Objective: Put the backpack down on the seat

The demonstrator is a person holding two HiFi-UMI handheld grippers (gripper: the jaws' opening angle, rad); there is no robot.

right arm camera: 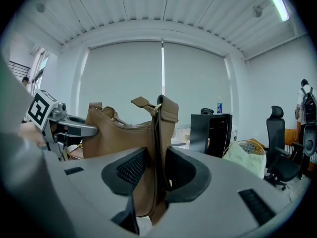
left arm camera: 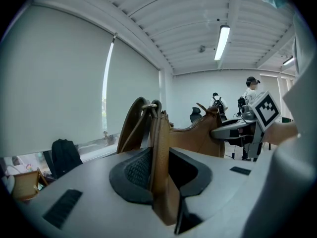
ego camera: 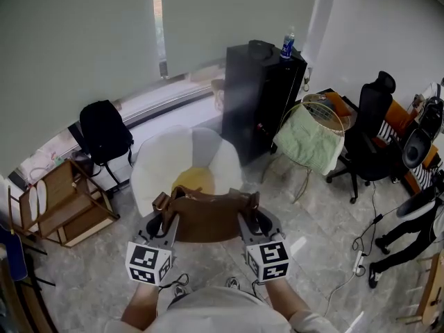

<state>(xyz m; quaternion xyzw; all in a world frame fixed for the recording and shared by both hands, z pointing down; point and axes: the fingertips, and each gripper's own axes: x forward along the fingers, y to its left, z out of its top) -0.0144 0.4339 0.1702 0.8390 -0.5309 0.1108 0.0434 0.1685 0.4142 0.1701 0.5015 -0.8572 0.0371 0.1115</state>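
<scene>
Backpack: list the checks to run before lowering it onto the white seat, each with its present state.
1. Left gripper clamped on the backpack: ok.
2. Right gripper clamped on its other end: ok.
3. Backpack held level between them: ok.
4. Backpack fully above the seat: cannot tell; the head view shows it only over the near edge.
5. Seat free of other things: cannot tell; the backpack hides part of it.

free: above seat [ego camera: 156, 161] | blocks: black cabinet [ego camera: 257, 103] right, wooden rack [ego camera: 66, 207] left
</scene>
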